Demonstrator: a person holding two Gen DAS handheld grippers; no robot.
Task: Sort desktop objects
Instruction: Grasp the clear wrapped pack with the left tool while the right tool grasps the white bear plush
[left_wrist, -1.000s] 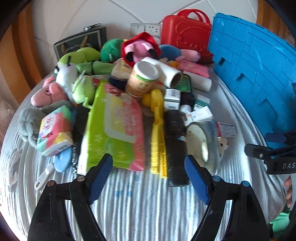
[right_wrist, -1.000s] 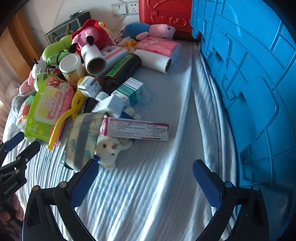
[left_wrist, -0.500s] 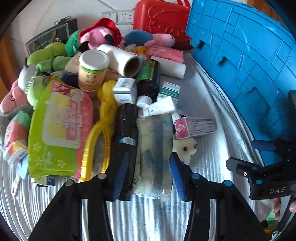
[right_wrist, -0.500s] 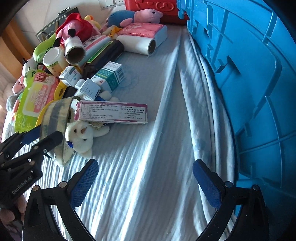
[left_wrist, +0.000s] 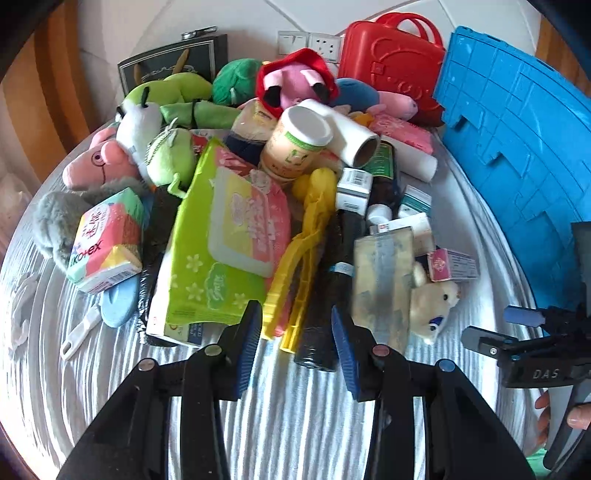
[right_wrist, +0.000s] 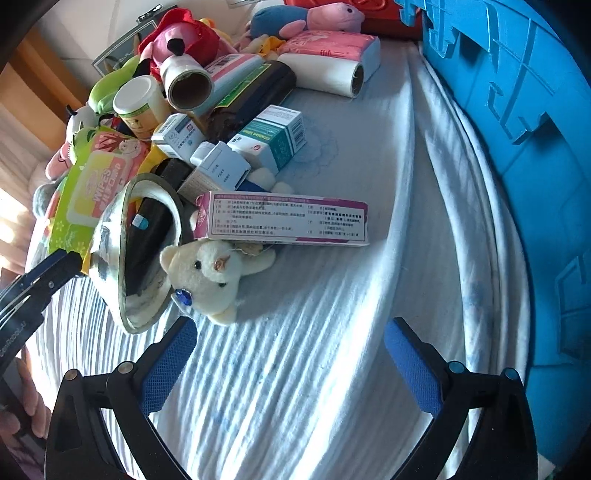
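Left gripper (left_wrist: 295, 332) low centre, jaws just closing, nothing pinched, black roll (left_wrist: 325, 295) and yellow tongs (left_wrist: 299, 266) between, right gripper (right_wrist: 288, 365) bottom centre, jaws wide, empty, white bear (right_wrist: 207, 273) above.

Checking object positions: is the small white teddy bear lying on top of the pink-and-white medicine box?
No, the teddy bear lies on the cloth with the box resting over it.

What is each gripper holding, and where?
Right gripper: nothing, open. Left gripper, jaws just closing, straddles black roll near end and yellow tongs; grip cannot be told.
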